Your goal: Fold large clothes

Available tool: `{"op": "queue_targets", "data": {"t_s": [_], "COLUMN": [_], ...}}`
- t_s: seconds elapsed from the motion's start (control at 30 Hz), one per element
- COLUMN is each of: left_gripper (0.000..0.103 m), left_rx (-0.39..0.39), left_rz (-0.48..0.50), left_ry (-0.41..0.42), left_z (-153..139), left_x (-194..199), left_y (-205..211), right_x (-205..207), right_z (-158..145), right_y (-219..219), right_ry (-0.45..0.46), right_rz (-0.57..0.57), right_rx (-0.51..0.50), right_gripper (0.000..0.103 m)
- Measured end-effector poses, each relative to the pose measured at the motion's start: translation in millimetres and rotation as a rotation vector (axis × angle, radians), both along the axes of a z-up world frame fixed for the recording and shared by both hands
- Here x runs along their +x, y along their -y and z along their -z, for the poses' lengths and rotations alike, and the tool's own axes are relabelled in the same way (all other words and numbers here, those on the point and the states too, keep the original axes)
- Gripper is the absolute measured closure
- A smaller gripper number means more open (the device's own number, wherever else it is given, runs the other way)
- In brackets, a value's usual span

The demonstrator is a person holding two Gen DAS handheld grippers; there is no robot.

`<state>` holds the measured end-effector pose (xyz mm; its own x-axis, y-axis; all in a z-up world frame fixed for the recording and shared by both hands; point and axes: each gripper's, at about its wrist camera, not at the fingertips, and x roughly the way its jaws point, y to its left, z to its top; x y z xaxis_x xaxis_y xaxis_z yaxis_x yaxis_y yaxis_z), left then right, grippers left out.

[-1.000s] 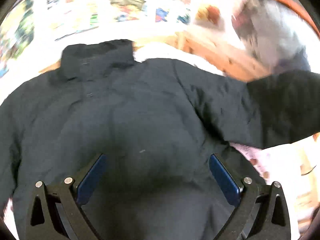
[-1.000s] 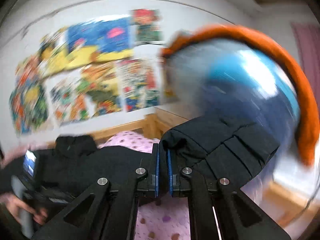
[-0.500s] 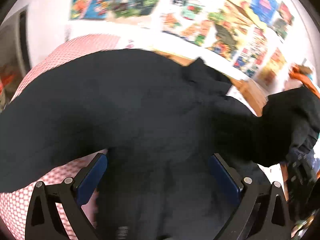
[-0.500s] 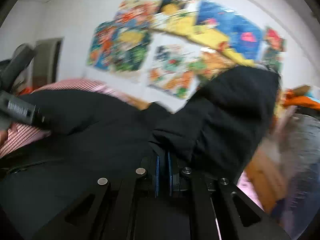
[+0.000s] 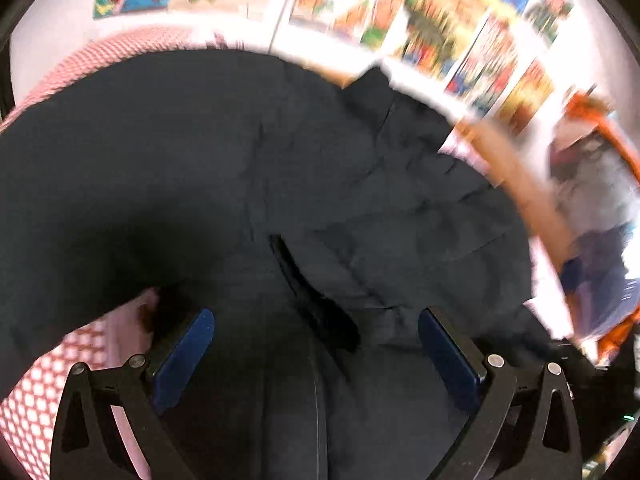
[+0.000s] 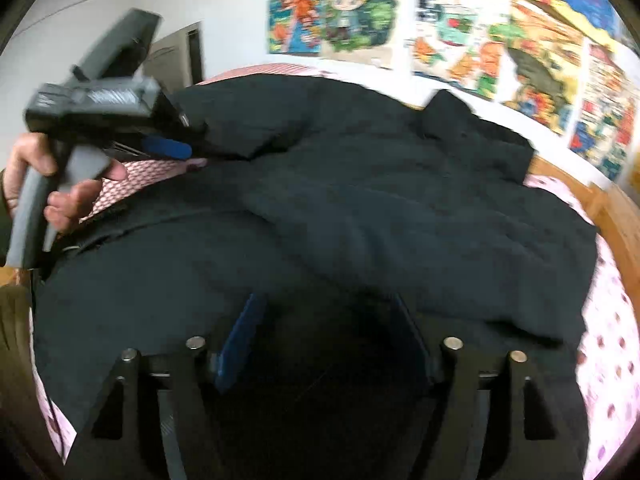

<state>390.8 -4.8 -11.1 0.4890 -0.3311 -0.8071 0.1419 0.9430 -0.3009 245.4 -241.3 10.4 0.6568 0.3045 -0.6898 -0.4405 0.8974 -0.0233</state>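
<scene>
Between the right gripper's (image 6: 326,334) blue pads (image 6: 240,332): dark cloth of the jacket (image 6: 360,208) only, lying loose; jaws opening, pads not pressing it. Judged a release.

Left gripper (image 5: 316,344): jaws spread wide, nothing pinched; jacket cloth lies under and between the pads (image 5: 188,344) without contact that can be confirmed. In the right wrist view the same tool appears at 10 o'clock, carried in a hand (image 6: 48,184), its blue pad at the jacket's far edge; whether it touches the cloth cannot be told.

Jacket: black, padded, spread on the bed (image 6: 608,352); fills the middle of both views. Collar (image 6: 472,128) at 1 o'clock in the right wrist view. A sleeve lies across the body, running from about 2 o'clock down toward 5 o'clock, laid over the front. A second sleeve (image 5: 80,168) extends to 9 o'clock in the left wrist view, not folded in.

Bed cover: pink, patterned; shows at 4 o'clock and at 9 o'clock under the jacket.

Wall: posters (image 6: 500,48) from 12 to 2 o'clock.

Step in hand, as judged: one sleeve folded across the body and being let go.

Next move, as judged: take the outstretched sleeve near its cuff and lay it across the same way; calls for a firm pinch on thick cloth, a lift high enough to clear the body, and flat placement so the padding does not bunch.
</scene>
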Motion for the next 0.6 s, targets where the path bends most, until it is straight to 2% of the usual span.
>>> {"op": "queue_targets", "data": {"t_s": [0.1,0.2,0.27,0.33,0.4,0.43,0.47,0.5,0.6], "left_gripper": [0.002,0.002,0.015,0.05,0.06,0.073,0.079,0.089,0.096], "left_rx": [0.0,0.005,0.018,0.008,0.009,0.032,0.058,0.08,0.059], "left_rz": [-0.003,-0.004,-0.008,-0.01,-0.022,-0.028,-0.032,-0.036,-0.033], "left_ry": [-0.112,-0.119,-0.104,-0.109,-0.114,-0.097,-0.072,-0.042,0.021], "left_z": [25,36,34,34,34,33,30,25,9], "left_x": [25,30,31,31,32,29,26,22,15], "left_y": [18,27,32,34,36,36,35,35,33], "right_x": [-15,-20,-26,-24,-28,-33,-16,-19,-18], "right_z": [-1,-3,-3,-5,-8,-9,-13,-16,-23], "right_y": [23,44,55,58,61,62,63,64,64], "right_ry": [0.0,-0.009,-0.028,-0.042,-0.045,-0.043,-0.042,-0.036,-0.01], "right_rz": [0.074,0.142,0.194,0.231,0.265,0.272,0.274,0.277,0.279], "right_rx": [-0.003,-0.013,-0.016,-0.025,-0.033,-0.029,-0.024,-0.019,-0.04], "right_gripper": [0.038,0.038,0.038,0.038,0.038,0.038,0.038,0.038,0.038]}}
